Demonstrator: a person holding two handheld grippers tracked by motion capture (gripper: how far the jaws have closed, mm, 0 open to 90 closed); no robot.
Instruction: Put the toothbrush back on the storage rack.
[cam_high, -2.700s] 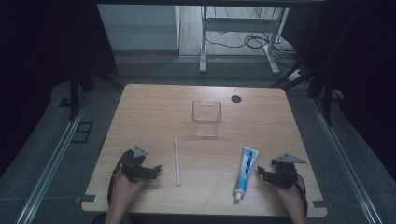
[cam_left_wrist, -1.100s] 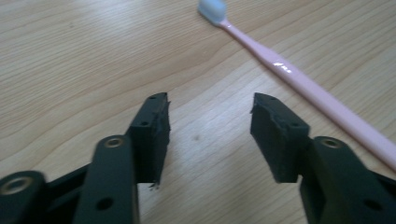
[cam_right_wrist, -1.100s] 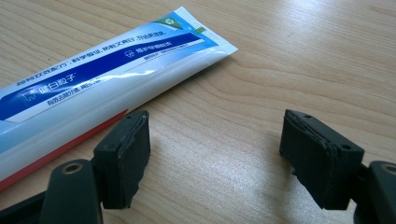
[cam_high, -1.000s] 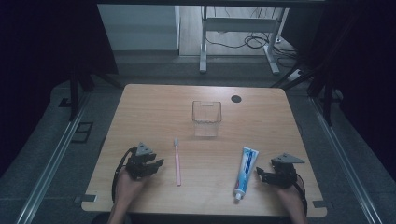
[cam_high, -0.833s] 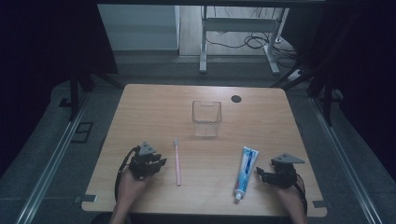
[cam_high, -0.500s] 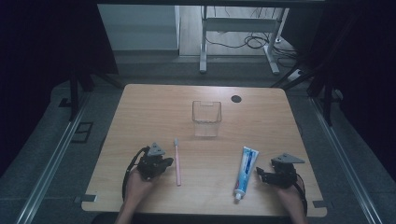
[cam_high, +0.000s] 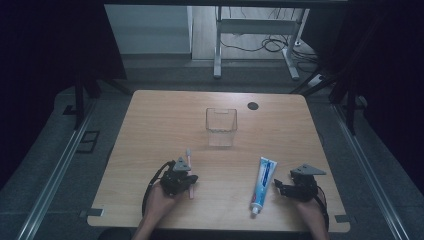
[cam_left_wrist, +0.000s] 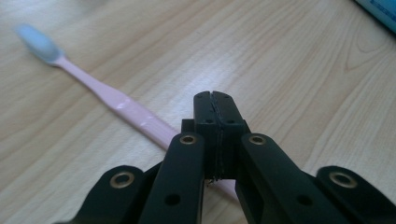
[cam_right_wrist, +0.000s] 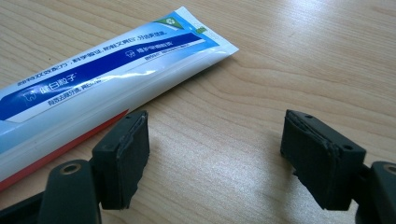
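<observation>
Flagging risks, label by label:

left gripper (cam_high: 188, 176): jaws pressed flat together with nothing between them, seen in the left gripper view (cam_left_wrist: 215, 105); it sits right over the toothbrush handle.

toothbrush (cam_left_wrist: 116, 103): pink, lying flat on the bench (cam_high: 160, 120), bristle head toward 12 o'clock in the high view (cam_high: 189, 156). The handle passes under the clenched jaws rather than between them.

risk 1: pushing down or forward with the jaws clenched would skid or roll the handle instead of picking it up. My read is the jaws need to spread and straddle the handle first.

risk 2: the handle is thin and flat against the wood, so a shallow pinch could slip off or flip the head sideways.

right gripper (cam_high: 279, 186): released, jaws wide apart over bare wood in the right gripper view (cam_right_wrist: 212, 156), at roughly 4 o'clock on the bench.

toothpaste tube (cam_right_wrist: 107, 70): blue and white, just beside the right gripper's one jaw, not between the jaws; in the high view (cam_high: 262, 182) its cap points to 6 o'clock.

risk 3: closing from this pose catches only air or clips the tube edge and shoves it.

clear container (cam_high: 221, 126): near bench centre, slightly toward 12 o'clock, well apart from both grippers; no collision risk now.

task: none stated, so the target is my guess.
</observation>
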